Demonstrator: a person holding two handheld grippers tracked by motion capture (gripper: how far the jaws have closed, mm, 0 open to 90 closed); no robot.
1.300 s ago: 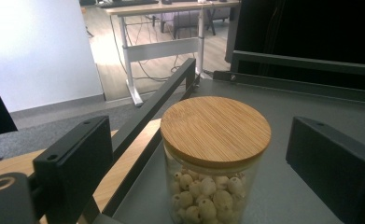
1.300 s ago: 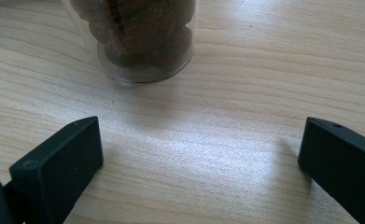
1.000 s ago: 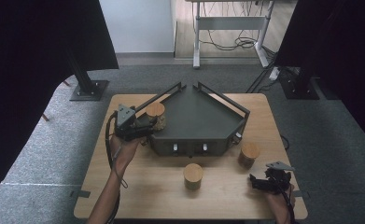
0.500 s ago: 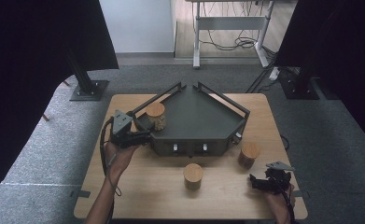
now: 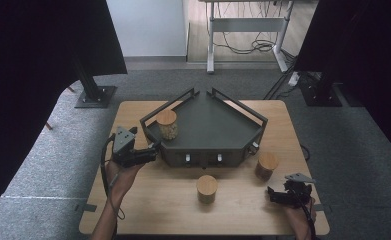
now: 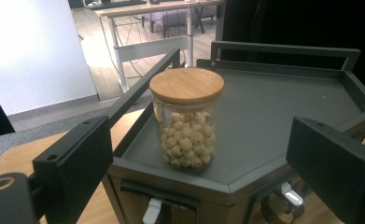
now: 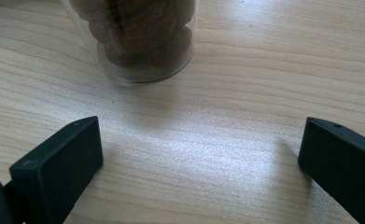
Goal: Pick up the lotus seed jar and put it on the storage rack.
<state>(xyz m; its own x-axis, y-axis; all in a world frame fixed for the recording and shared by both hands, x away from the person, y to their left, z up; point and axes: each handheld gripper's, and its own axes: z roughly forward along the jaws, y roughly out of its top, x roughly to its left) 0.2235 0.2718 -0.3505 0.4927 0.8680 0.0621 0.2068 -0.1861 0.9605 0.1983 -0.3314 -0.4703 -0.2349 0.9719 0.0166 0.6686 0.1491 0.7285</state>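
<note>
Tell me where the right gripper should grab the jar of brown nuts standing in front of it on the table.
Grip the jar of brown nuts around its straight glass wall, below the wooden lid, coming in level from the near side. It stands upright and alone on the table, and the right gripper already faces it with jaws wide open.

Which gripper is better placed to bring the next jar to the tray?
Right, probably: the right gripper is open near the dark-filled jar; the left gripper is beside the tray.

Upright glass jar (image 6: 186,122), bamboo lid, pale balls, on tray corner (image 6: 138,151)
</note>
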